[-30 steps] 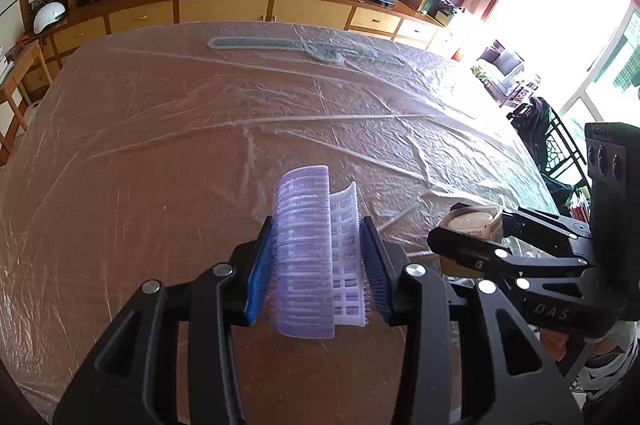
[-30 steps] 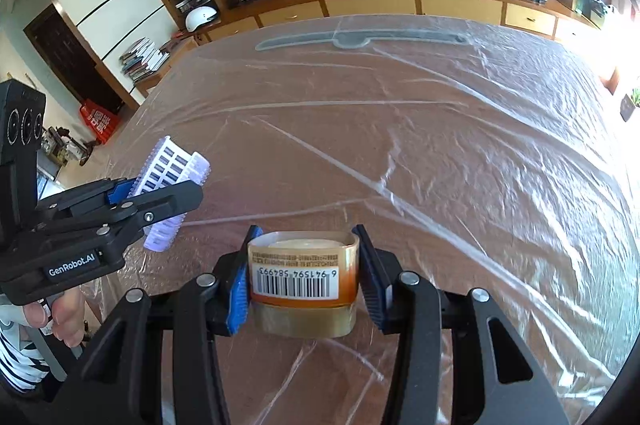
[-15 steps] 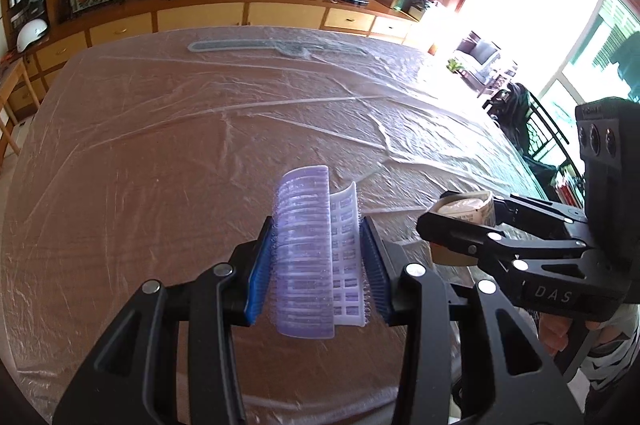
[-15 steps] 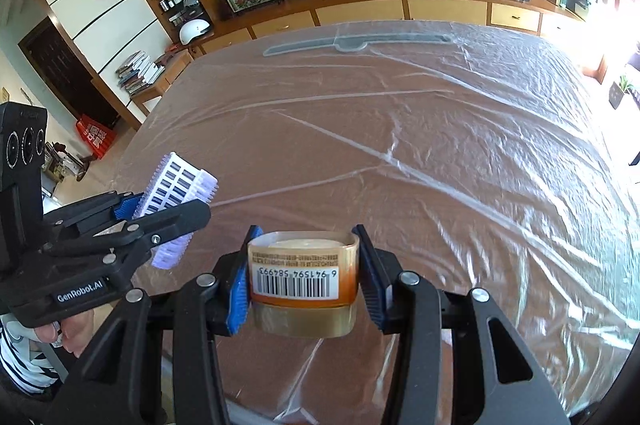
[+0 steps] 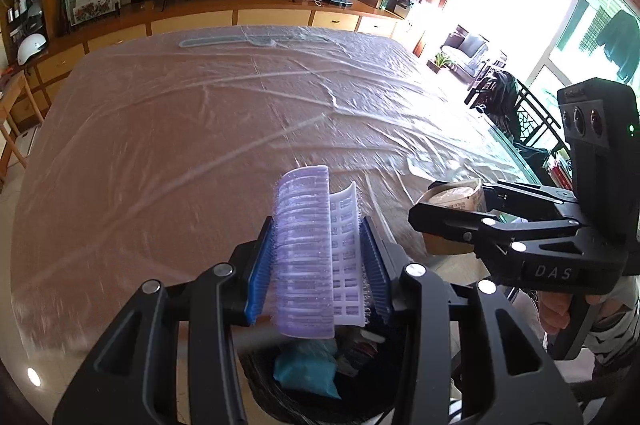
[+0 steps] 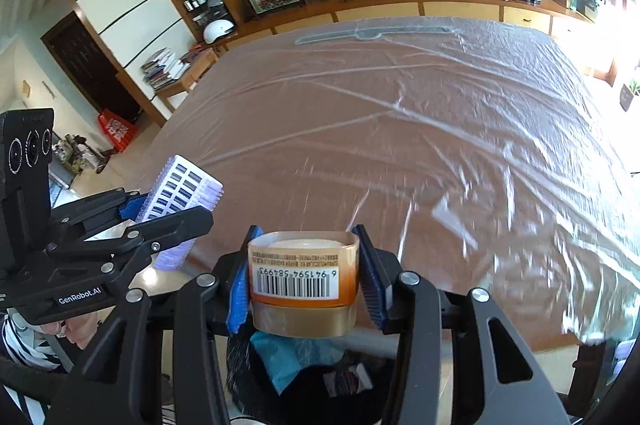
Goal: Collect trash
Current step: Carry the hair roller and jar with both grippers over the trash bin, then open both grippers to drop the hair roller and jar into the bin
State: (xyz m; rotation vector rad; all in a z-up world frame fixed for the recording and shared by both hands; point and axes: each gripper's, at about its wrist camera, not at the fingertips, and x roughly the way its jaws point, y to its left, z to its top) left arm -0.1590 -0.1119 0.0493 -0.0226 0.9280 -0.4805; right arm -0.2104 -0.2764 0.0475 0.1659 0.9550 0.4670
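Gripping: left tongs clamp purple hair rollers; light, springy.
Right tongs: pinching cup; thin-walled, crushable.
Bin: six o'clock.

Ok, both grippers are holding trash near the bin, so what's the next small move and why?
Probably bring both a little further over the black bin, then open. The purple hair roller and orange cup already sit just above its opening.
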